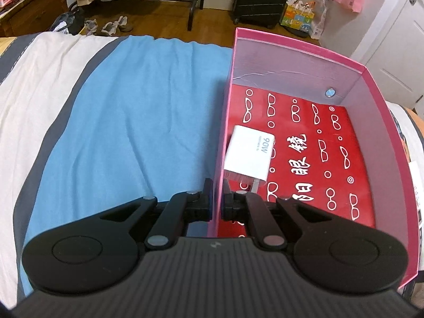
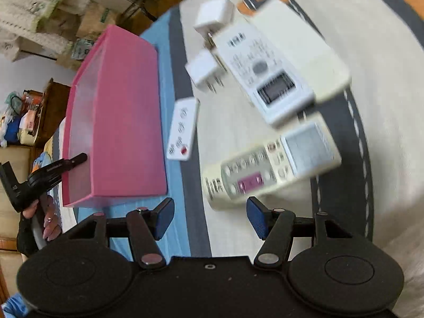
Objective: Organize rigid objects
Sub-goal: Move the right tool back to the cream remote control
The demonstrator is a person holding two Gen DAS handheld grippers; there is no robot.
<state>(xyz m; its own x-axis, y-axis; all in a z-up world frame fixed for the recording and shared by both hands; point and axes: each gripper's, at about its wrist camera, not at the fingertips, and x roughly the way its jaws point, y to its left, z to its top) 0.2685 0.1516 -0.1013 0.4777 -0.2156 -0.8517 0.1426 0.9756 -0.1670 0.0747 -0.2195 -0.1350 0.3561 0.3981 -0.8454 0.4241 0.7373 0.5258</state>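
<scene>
1. Both views are evenly and softly lit by indoor light; its source lies outside both views.
2. The left wrist view is sharp: the print on the white charger (image 1: 249, 151) reads clearly.
3. The right wrist view is smeared by motion blur; the remotes (image 2: 270, 169) and plugs show streaked edges.
4. Fisheye distortion bends straight lines near the edges, and dark vignetting fills the corners.
5. Shadows are faint; a small glare spot sits on the pink box (image 1: 291, 61) wall.

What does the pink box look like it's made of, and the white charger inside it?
Pink box: likely thin cardboard, matte, judging by its creased inner wall and folded corners. White charger: apparently hard plastic with a smooth, slightly glossy shell and printed lettering.
</scene>
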